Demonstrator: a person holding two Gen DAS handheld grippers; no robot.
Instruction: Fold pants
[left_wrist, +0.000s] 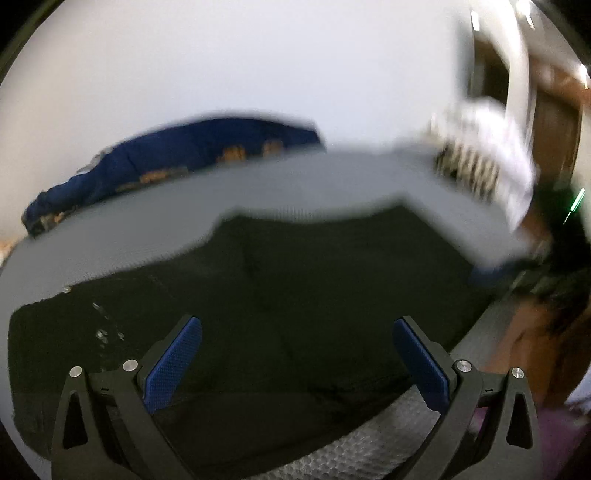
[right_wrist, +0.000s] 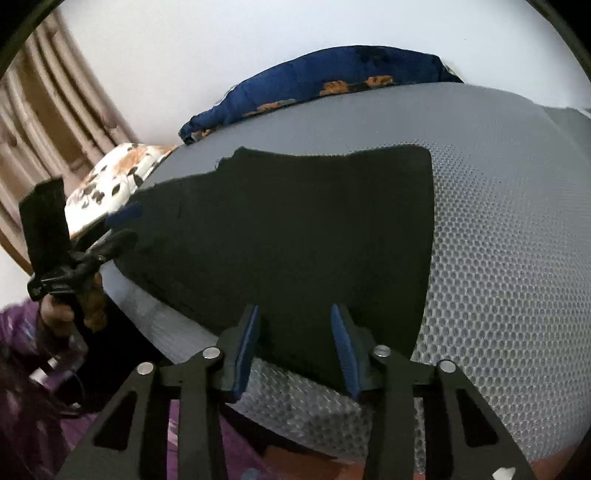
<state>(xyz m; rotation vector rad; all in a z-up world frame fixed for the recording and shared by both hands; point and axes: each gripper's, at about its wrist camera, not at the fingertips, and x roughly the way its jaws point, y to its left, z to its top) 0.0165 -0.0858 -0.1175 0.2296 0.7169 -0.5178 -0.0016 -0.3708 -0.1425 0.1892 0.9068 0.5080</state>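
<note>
2 claws gape, released: only the right claw (right_wrist: 293, 347) view shows the left claw (right_wrist: 122, 218) at the black pants' (right_wrist: 295, 229) far-left end; pants lie crosswise ahead.

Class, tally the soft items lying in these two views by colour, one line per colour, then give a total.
Black: 1, the pants
Dark blue with orange print: 1, the pillow
White with orange and dark print: 1, the cushion
Grey: 1, the mesh mat
Total: 4
</note>
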